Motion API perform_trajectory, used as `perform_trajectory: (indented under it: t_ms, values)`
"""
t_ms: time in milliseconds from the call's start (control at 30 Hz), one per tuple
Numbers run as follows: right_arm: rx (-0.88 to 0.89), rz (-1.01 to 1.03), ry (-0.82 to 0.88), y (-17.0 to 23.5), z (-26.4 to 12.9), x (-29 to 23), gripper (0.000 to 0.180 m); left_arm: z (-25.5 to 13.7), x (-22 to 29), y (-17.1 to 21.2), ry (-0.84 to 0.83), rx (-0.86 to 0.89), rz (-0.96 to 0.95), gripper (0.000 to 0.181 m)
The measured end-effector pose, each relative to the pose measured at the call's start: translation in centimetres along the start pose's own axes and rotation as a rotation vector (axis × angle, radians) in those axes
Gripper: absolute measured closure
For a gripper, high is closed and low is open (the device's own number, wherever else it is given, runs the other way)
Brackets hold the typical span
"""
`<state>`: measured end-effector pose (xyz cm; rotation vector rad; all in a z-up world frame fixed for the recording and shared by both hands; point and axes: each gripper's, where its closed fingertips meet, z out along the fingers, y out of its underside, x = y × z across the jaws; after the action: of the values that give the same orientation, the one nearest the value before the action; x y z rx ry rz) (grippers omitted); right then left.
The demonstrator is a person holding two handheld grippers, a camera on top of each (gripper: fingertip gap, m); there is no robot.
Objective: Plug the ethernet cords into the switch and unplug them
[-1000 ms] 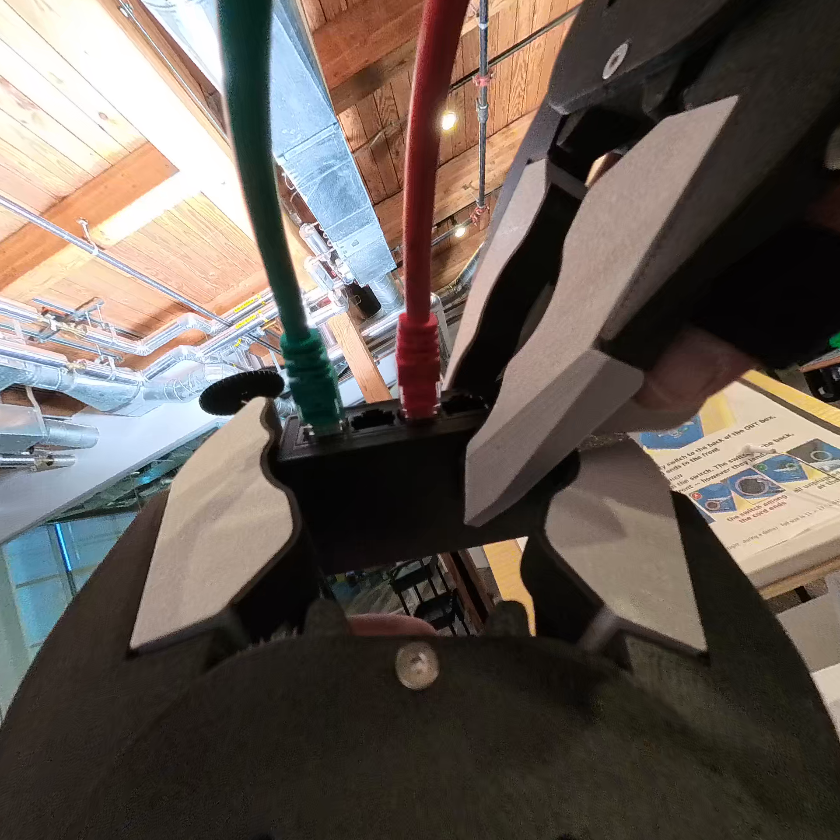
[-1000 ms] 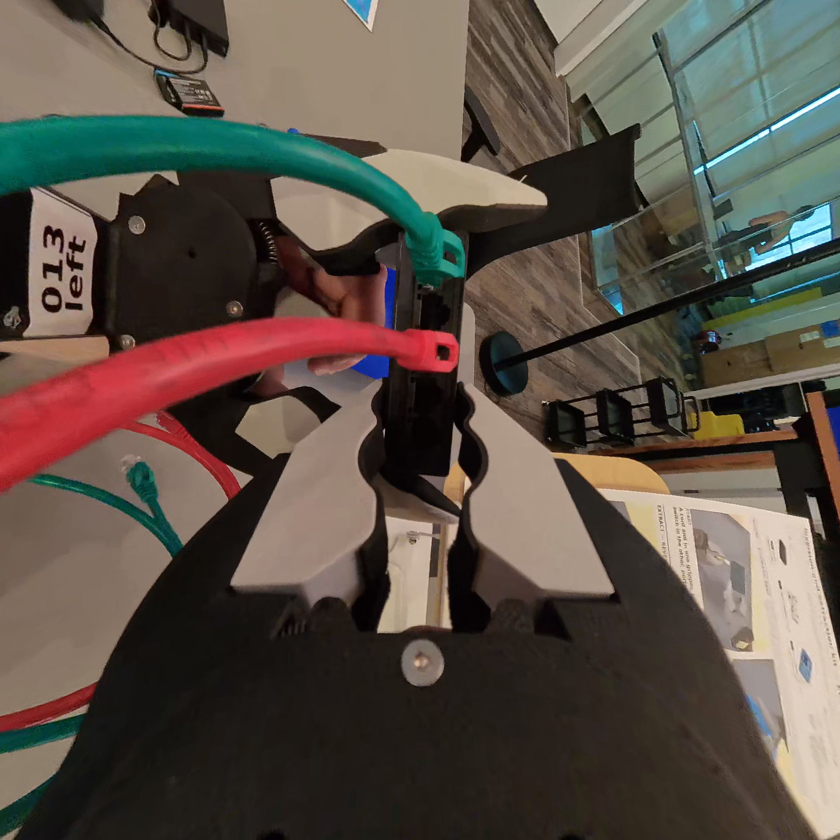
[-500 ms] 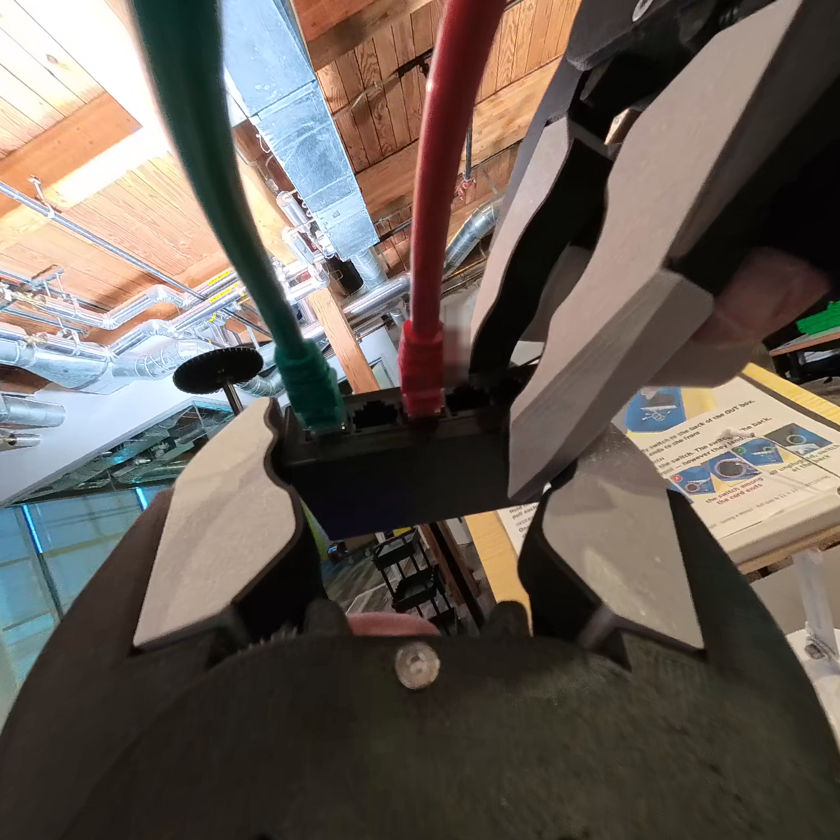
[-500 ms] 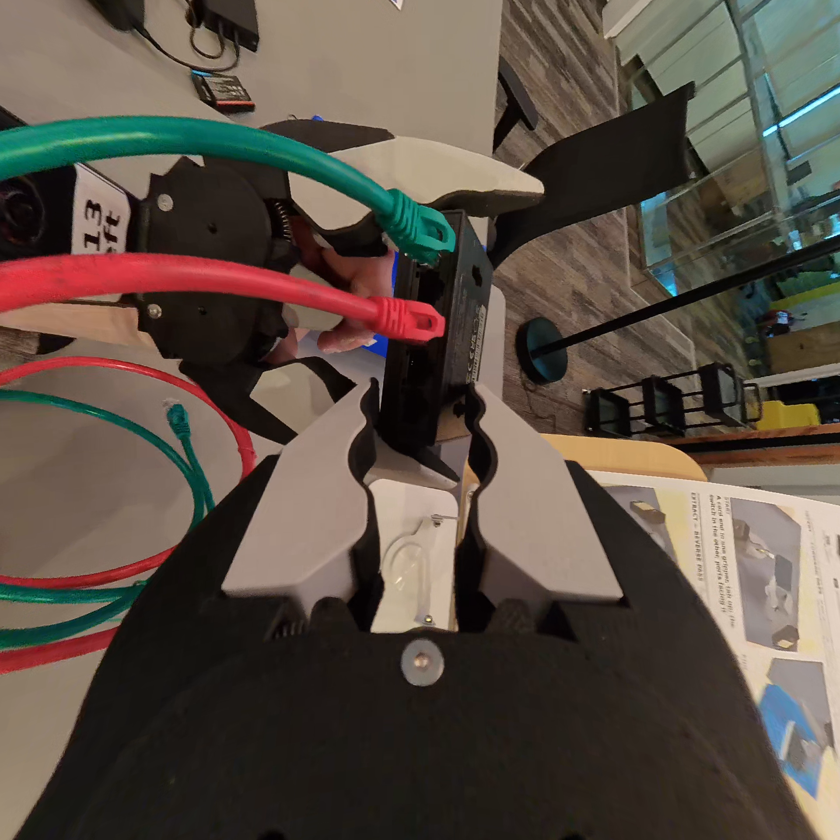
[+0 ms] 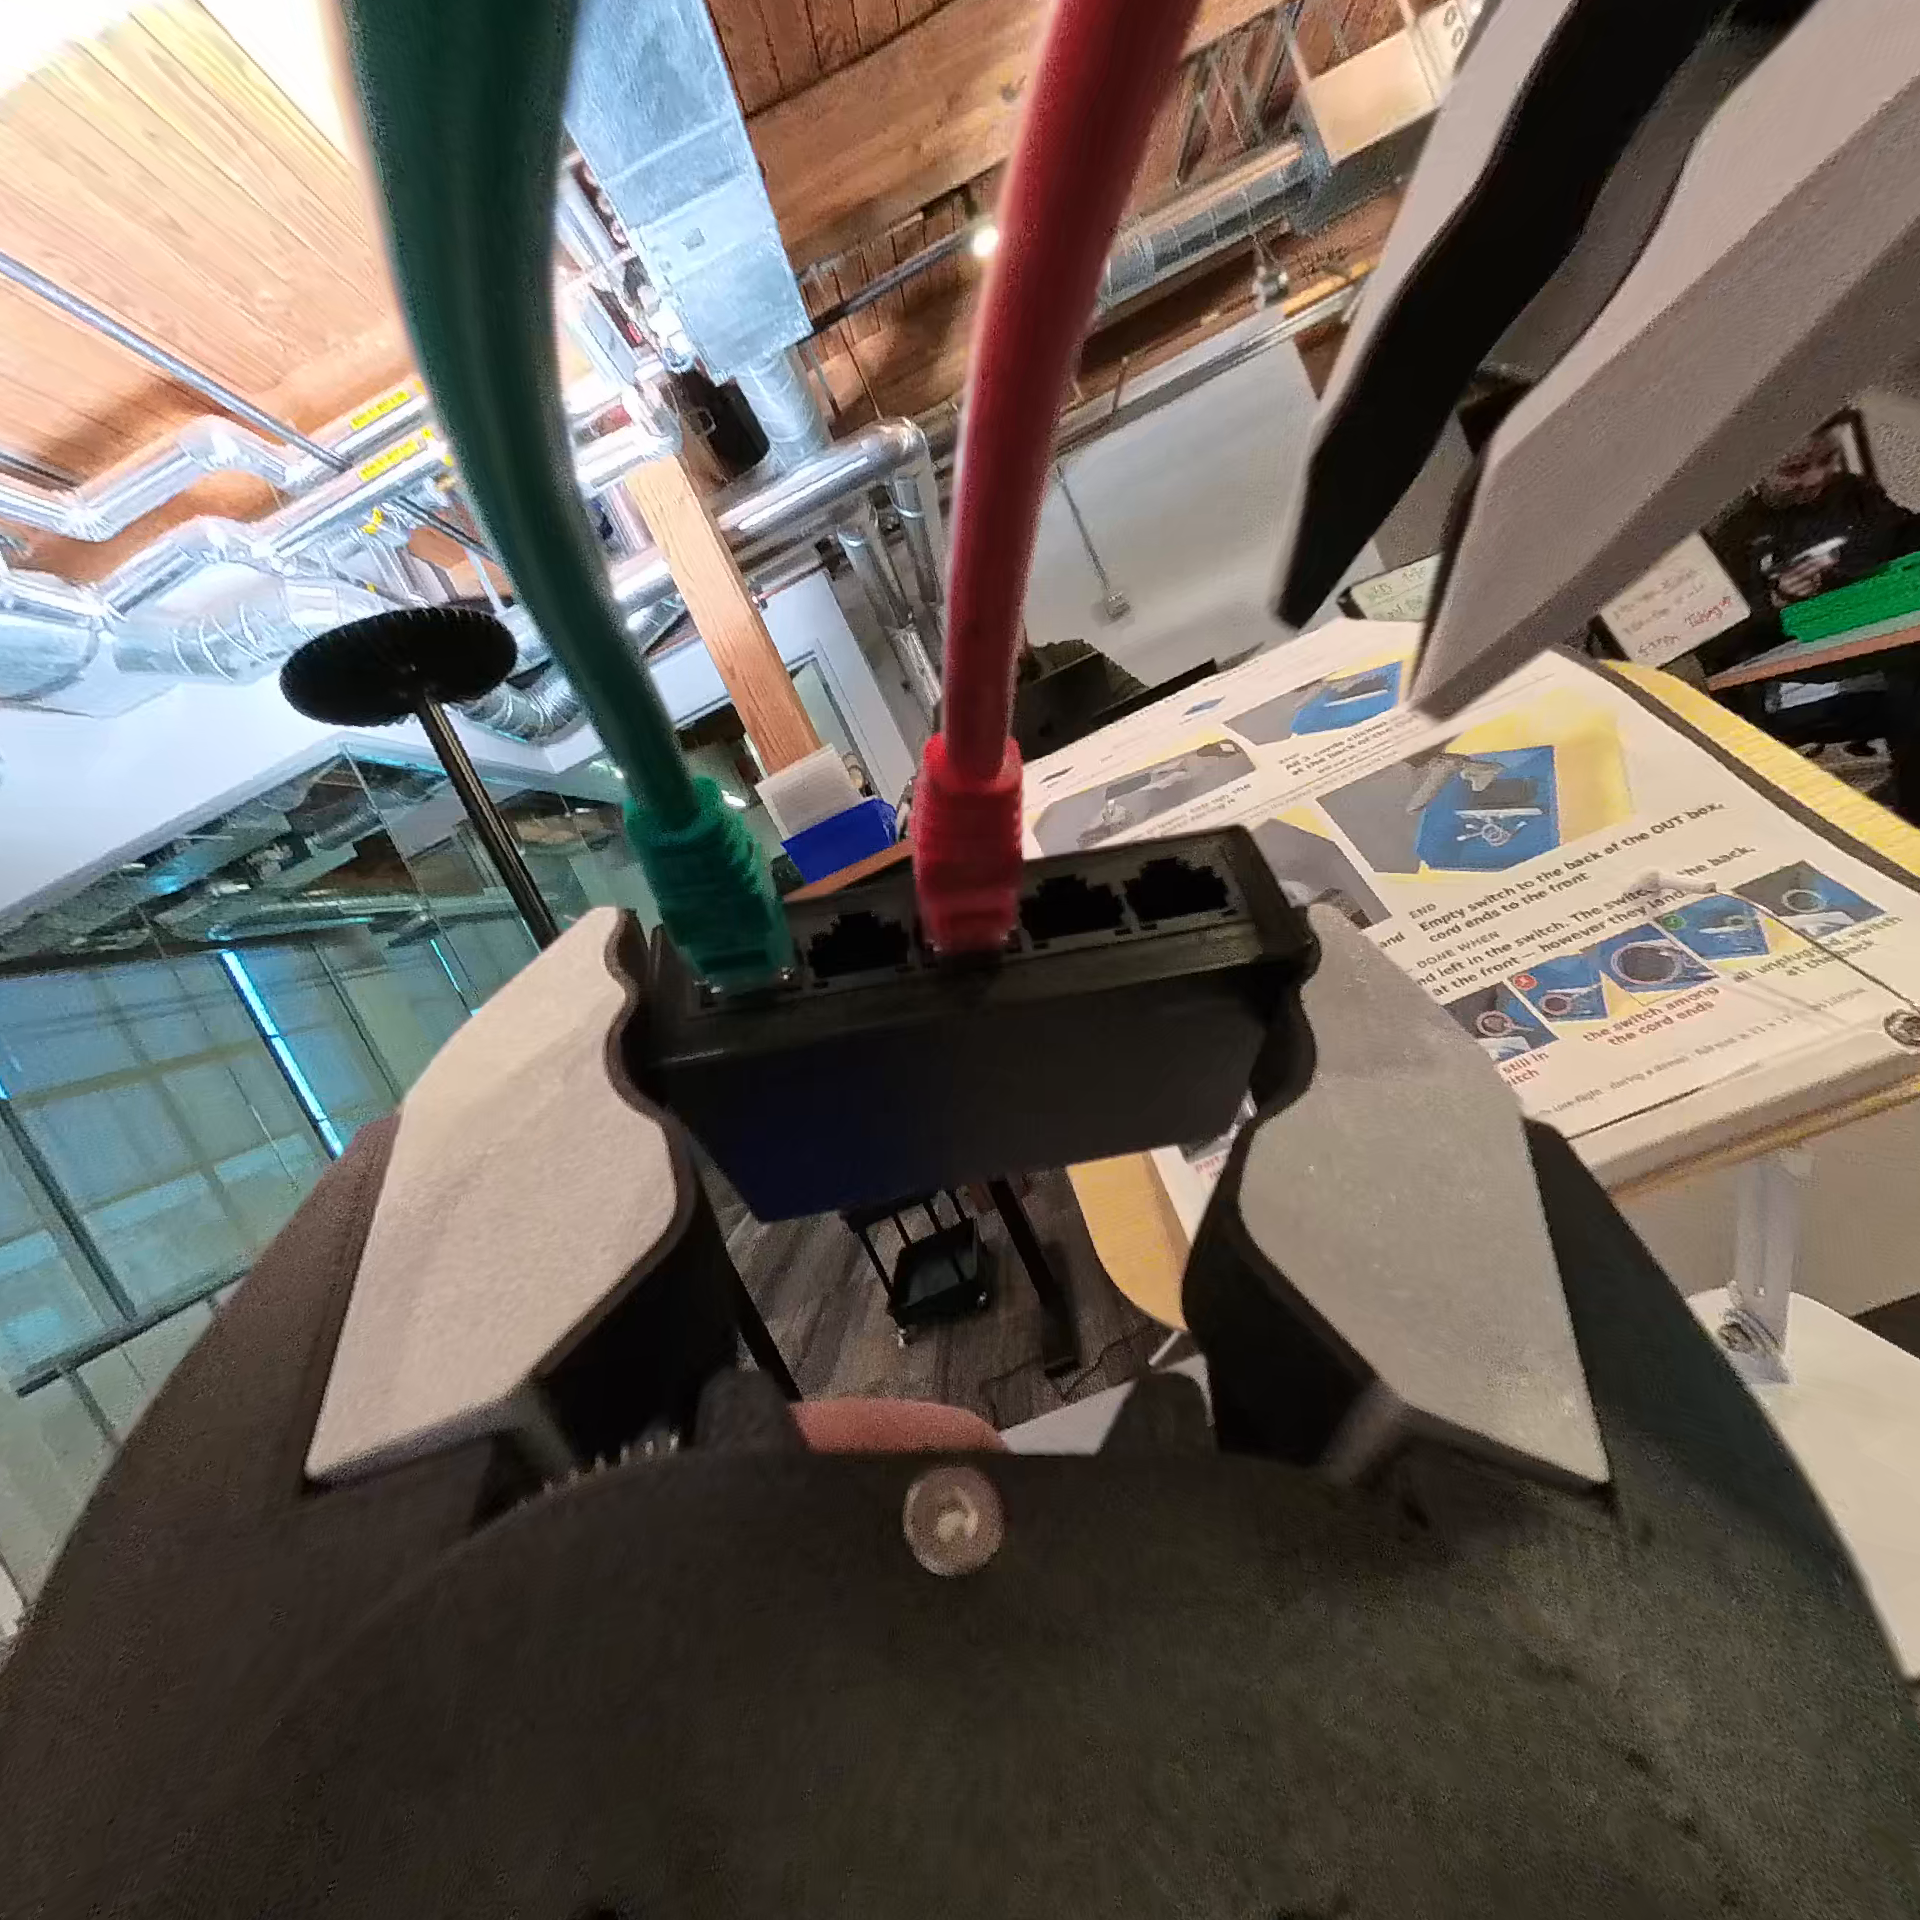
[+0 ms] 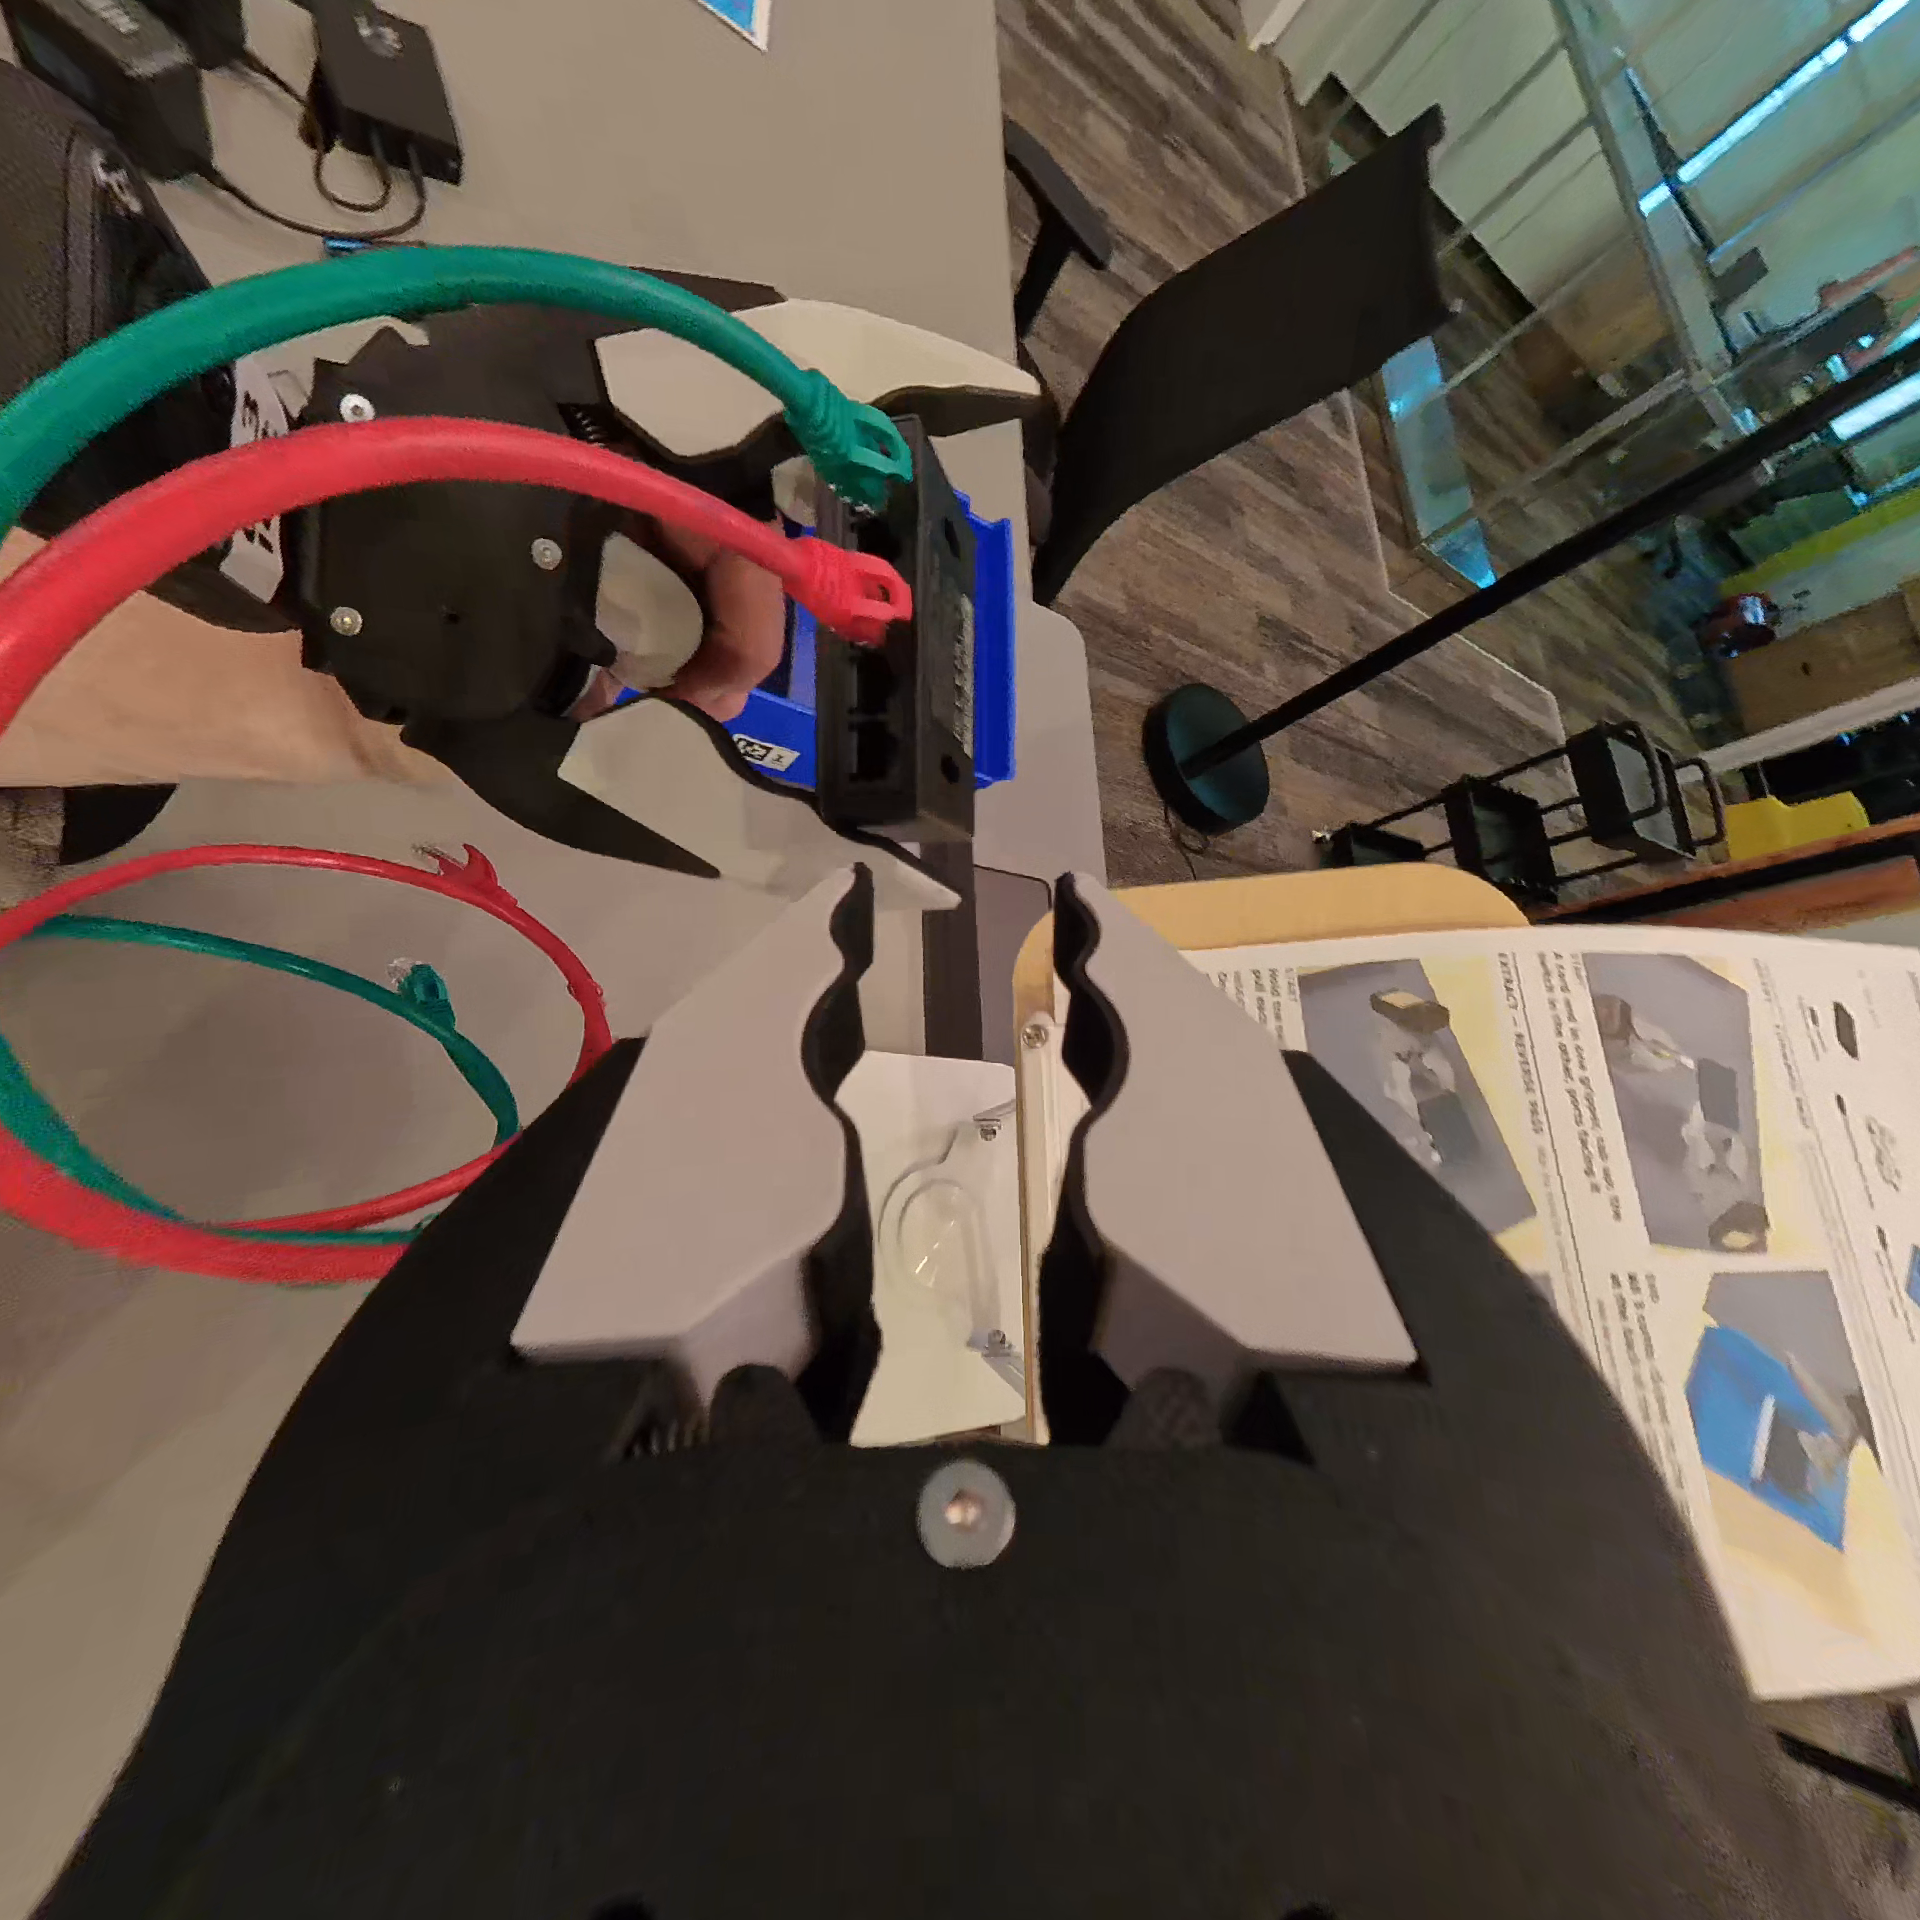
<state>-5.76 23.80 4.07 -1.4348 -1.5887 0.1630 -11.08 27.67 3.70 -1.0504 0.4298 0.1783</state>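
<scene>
Room: timber ceiling with silver ducts, glass partitions, grey tabletop [image 6: 644, 114].
Instruction sheet [image 6: 1621, 1226]: printed paper with yellow and blue pictures, on a wooden board; it bears writing.
Left gripper [image 5: 961, 997]: clamped on the ends of the black switch [image 5: 956, 1049], held in the air, ports up; a white tag with writing on its body.
Right gripper [image 6: 956, 914]: partly open, empty, just beside the switch.
Green cord [image 5: 707, 883]: plugged into the end port.
Red cord [image 5: 966, 852]: plugged into the third port.
Loose ends: both cords' other plugs lie on the table.

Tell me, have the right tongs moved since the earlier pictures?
Yes. The right tongs let go of the switch and pulled back toward the printed sheet.
</scene>
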Motion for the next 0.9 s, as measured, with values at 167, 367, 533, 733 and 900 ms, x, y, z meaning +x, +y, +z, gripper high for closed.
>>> perform_trajectory:
  t_ms: [167,367,533,733,900]
  values:
    - [-0.024,-0.001,0.101,0.9,-1.5,1.3,0.144,0.3,0.0,0.9,0.0,-0.041,-0.034,0.07]
    - [-0.139,-0.097,0.277,2.0,-2.4,2.5,0.147,0.6,0.2,1.7,0.015,-0.083,-0.048,0.07]
    - [-0.146,-0.087,0.27,2.2,-2.0,2.1,0.15,0.7,-0.1,2.2,0.012,-0.112,-0.065,0.07]
    - [-0.162,-0.092,0.271,2.3,-1.7,1.8,0.151,0.9,-0.4,2.9,0.007,-0.136,-0.084,0.07]
    - [-0.156,-0.089,0.291,1.8,-2.0,1.9,0.153,0.9,-0.8,3.1,-0.001,-0.141,-0.107,0.07]
